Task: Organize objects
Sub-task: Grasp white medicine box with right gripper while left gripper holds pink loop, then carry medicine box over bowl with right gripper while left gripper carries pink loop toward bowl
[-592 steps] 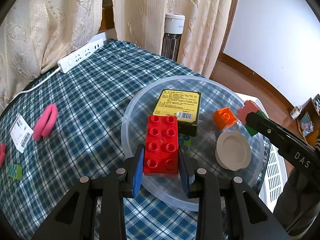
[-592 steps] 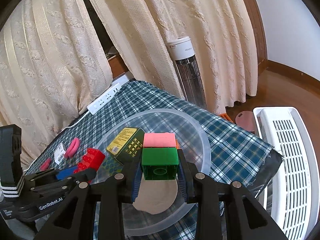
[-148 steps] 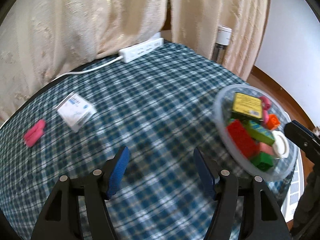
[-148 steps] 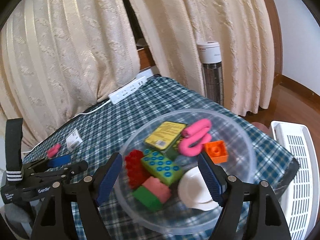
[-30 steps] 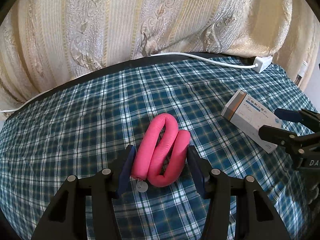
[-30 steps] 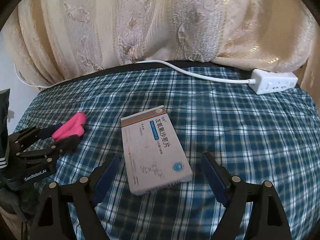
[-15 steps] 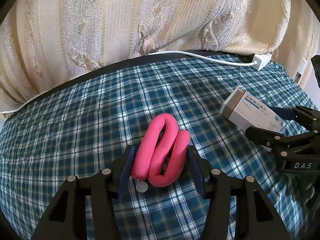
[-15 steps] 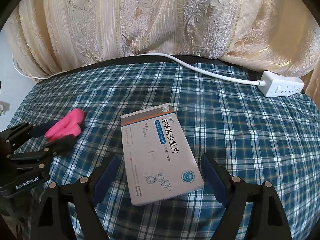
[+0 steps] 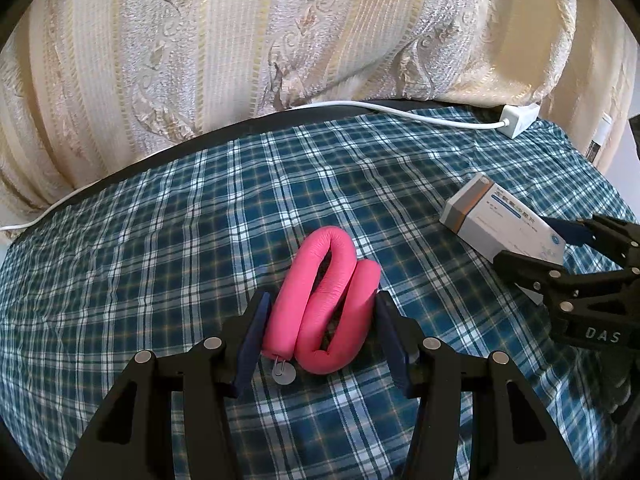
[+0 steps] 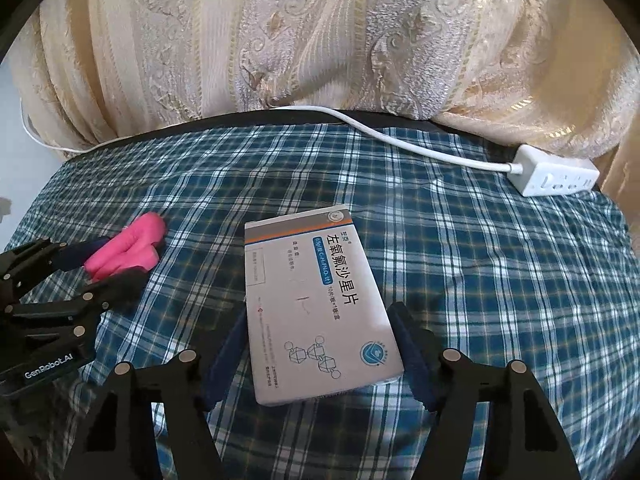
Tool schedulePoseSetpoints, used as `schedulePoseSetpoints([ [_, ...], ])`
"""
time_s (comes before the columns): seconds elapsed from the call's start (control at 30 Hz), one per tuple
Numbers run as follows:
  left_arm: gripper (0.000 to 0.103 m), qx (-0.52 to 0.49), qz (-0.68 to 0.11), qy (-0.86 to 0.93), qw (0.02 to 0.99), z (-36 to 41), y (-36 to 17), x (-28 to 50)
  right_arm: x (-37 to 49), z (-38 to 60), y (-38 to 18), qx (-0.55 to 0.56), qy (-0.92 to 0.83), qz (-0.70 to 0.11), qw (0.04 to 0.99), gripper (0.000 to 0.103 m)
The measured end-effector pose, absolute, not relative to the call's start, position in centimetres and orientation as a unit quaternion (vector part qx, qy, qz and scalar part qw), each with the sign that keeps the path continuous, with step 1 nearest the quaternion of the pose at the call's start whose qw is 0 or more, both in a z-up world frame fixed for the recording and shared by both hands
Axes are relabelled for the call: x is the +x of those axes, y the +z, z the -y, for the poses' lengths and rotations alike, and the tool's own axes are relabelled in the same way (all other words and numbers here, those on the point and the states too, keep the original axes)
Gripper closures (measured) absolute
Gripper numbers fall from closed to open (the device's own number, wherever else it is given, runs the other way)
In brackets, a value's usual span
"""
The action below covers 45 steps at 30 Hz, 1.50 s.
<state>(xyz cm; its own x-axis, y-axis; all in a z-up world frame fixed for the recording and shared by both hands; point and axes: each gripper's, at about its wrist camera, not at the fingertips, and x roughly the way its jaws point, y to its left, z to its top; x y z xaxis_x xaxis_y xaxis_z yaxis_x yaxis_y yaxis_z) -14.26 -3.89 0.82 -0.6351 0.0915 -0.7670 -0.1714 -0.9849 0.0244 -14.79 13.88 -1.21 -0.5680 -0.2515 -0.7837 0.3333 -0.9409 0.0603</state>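
- The left gripper (image 9: 320,338), a black two-finger tool with blue pads, is pointing down at the table and pinching a bright pink foam roll bent into an S-shaped coil (image 9: 324,304); both pads are pressing against the coil's outer sides.
- The pink coil is lying on the blue, white and teal checked tablecloth (image 9: 180,240), with a small grey metal ring tag (image 9: 283,374) sticking out of its near end.
- The right gripper (image 10: 320,354), of the same black build with blue pads, is closing its jaws around a flat white and grey cardboard medicine box with an orange stripe and blue printing (image 10: 316,300).
- That box is lying flat on the cloth between the two pads, its long side running away from the gripper; I cannot tell whether the pads are touching its edges yet.
- In the left wrist view the box (image 9: 500,224) is sitting to the right of the pink coil and well apart from it, with the right gripper's fingers (image 9: 568,276) straddling its near end.
- A white power strip (image 10: 556,176) is resting at the far edge of the table, its white cable (image 10: 400,138) trailing along the rim.
- Cream patterned curtains (image 10: 320,40) are hanging just behind the table.
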Motion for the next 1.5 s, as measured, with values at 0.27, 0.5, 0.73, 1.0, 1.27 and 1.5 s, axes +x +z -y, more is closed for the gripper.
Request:
schedulePoseSetpoints([
  [0.27, 0.049, -0.415, -0.050, 0.905, 0.083, 3.2, 1.4, -13.7, -12.3, -15.0, -0.4, 0.429, -0.888, -0.019, 0.162, 0.031],
  [0.5, 0.049, -0.407, -0.056, 0.906, 0.104, 1.8, 2.3, -12.9, -9.2, -16.5, 0.0, 0.430, -0.890, 0.002, 0.151, 0.032],
  [0.73, 0.049, -0.398, -0.066, 0.906, 0.127, 0.2, 3.1, -11.7, -5.6, -18.1, -0.1, 0.436, -0.890, 0.008, 0.135, 0.032],
  [1.0, 0.049, -0.385, -0.074, 0.907, 0.150, -1.5, 4.1, -10.3, -1.7, -20.2, -0.5, 0.445, -0.889, 0.013, 0.105, 0.032],
  [1.27, 0.049, -0.376, -0.086, 0.906, 0.176, -3.1, 4.8, -8.9, 1.2, -20.9, 0.0, 0.446, -0.891, 0.016, 0.086, 0.032],
  [1.5, 0.049, -0.370, -0.089, 0.905, 0.190, -3.7, 5.3, -8.1, 1.8, -21.1, -0.3, 0.452, -0.888, 0.019, 0.077, 0.031],
])
